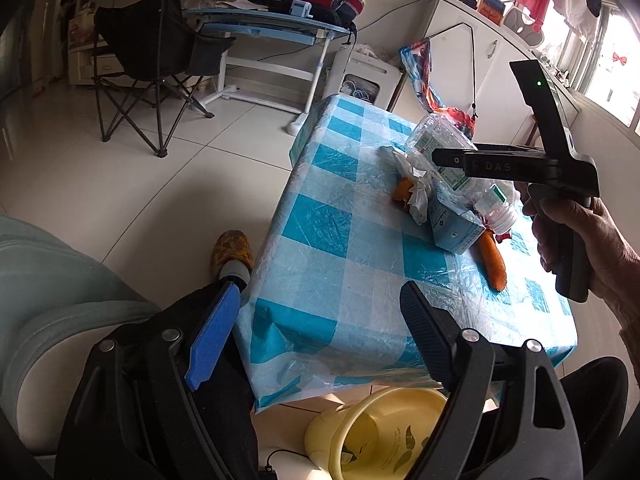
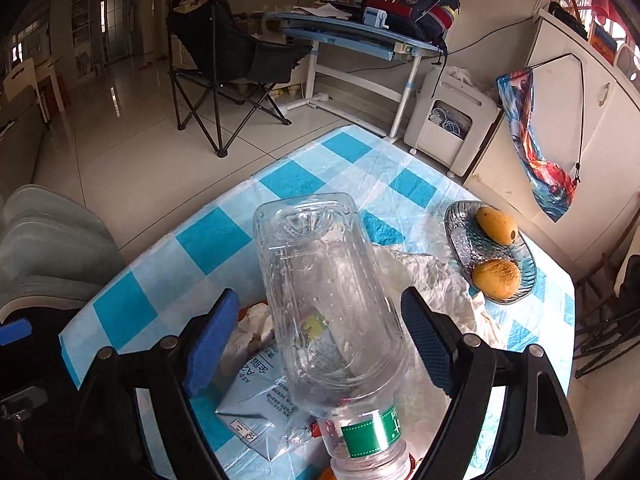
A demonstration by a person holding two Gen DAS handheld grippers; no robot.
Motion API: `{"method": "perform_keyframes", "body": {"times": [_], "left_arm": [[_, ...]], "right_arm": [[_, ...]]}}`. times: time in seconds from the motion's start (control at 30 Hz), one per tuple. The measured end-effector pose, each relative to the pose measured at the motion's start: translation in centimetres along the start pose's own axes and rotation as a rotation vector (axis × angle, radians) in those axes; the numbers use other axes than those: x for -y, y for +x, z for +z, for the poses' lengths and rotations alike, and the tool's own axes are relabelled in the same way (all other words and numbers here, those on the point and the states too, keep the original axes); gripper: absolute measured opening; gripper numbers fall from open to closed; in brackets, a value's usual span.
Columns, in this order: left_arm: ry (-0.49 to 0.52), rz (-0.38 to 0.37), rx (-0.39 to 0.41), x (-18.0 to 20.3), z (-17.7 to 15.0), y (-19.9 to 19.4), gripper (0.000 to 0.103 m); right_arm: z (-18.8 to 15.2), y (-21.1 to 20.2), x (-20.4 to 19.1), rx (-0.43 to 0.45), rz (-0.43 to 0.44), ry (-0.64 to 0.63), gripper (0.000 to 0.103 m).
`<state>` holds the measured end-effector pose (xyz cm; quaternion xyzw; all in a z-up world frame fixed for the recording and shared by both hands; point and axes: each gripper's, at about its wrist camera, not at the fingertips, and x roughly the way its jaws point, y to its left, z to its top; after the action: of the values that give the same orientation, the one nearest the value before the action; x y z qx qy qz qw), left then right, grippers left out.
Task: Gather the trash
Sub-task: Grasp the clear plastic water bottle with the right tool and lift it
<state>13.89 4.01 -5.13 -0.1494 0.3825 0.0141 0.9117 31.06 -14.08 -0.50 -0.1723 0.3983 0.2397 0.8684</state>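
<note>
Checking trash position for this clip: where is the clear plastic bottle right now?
The clear plastic bottle lies tilted between the right gripper's fingers, base pointing away, over the milk carton and crumpled tissue on the checked tablecloth.

- My bottle (image 2: pixel 320 304) looks like clear, glossy plastic.
- The checked tablecloth (image 1: pixel 320 216) looks like shiny, wrinkled plastic film.
- The carton (image 1: pixel 456 228) looks like matt card.
- The basin (image 1: pixel 372 432) is smooth yellow plastic.

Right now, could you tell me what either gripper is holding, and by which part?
Nothing yet. The right gripper straddles the clear bottle around its body, with a gap beside the blue finger; the left gripper is empty.
</note>
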Motion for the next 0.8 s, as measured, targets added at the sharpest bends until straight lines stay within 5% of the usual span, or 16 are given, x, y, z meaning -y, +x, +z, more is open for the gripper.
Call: {"method": "perform_keyframes", "body": {"times": [0.13, 0.43, 0.67, 0.8], "left_arm": [[0.011, -0.002, -0.009, 0.3, 0.7, 1.1, 0.079], [0.105, -0.103, 0.024, 4.9, 6.1, 4.6, 0.079], [0.163, -0.132, -0.038, 8.5, 9.3, 10.0, 0.058], [0.179, -0.130, -0.068, 10.0, 9.8, 12.5, 0.052]], "right_arm": [[-0.1, -0.3, 0.9, 0.012, 0.061, 0.047, 0.055], [-3.3, -10.4, 5.3, 0.322, 0.261, 0.391, 0.055], [-9.4, -11.0, 8.4, 0.395, 0.311, 0.633, 0.055], [-9.6, -10.3, 8.9, 0.387, 0.343, 0.661, 0.055]]}}
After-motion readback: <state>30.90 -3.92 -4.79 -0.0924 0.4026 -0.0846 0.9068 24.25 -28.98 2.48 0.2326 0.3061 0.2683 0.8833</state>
